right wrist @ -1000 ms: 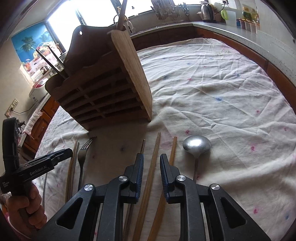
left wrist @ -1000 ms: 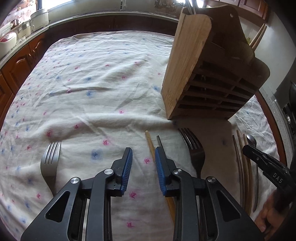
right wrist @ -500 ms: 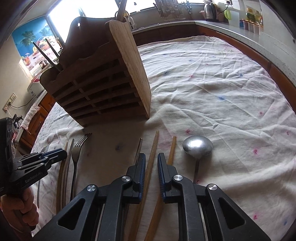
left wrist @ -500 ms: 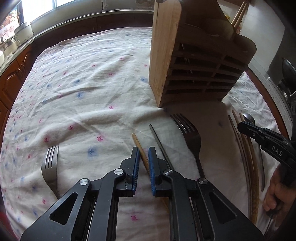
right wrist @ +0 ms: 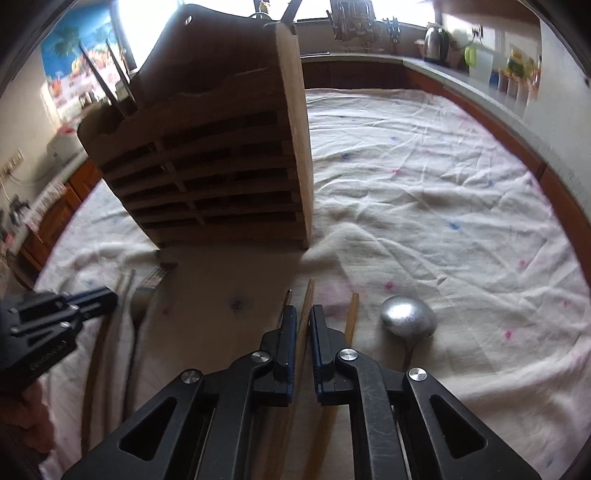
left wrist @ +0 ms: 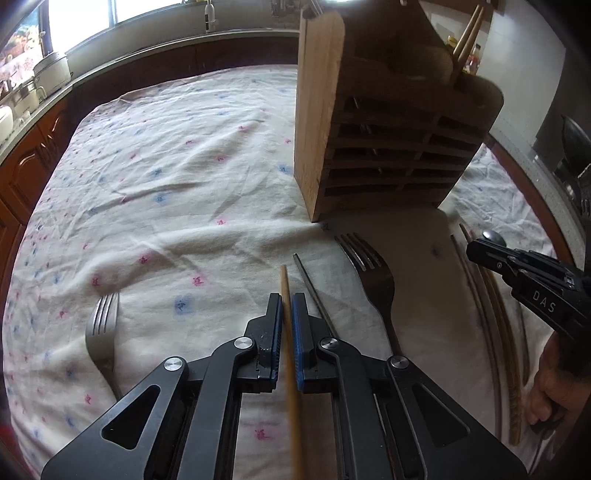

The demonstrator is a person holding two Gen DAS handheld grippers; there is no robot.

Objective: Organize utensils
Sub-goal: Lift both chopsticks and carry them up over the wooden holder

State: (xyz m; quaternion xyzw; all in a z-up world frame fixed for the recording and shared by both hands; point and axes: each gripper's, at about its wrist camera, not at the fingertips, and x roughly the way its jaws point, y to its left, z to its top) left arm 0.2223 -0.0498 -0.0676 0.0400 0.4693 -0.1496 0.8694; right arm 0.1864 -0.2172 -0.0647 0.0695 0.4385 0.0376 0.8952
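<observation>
A slatted wooden utensil rack (left wrist: 391, 122) stands on the cloth, also in the right wrist view (right wrist: 221, 155). My left gripper (left wrist: 286, 301) is shut on a wooden chopstick (left wrist: 285, 280), lifted off the cloth. A dark metal chopstick (left wrist: 314, 291) and a dark fork (left wrist: 369, 269) lie right of it. My right gripper (right wrist: 303, 314) is shut on another wooden chopstick (right wrist: 307, 295). A second wooden chopstick (right wrist: 351, 314), a thin metal chopstick (right wrist: 287, 301) and a metal spoon (right wrist: 408, 317) lie beside it.
A silver fork (left wrist: 101, 328) lies at the left on the flowered tablecloth (left wrist: 166, 177). More long chopsticks (left wrist: 495, 302) lie at the right by the other gripper. The rack holds chopsticks (left wrist: 467, 33) upright. Kitchen counters ring the table.
Both grippers closed from open onto a wooden chopstick each. The left one has swung toward the rack and raised its chopstick off the cloth.
</observation>
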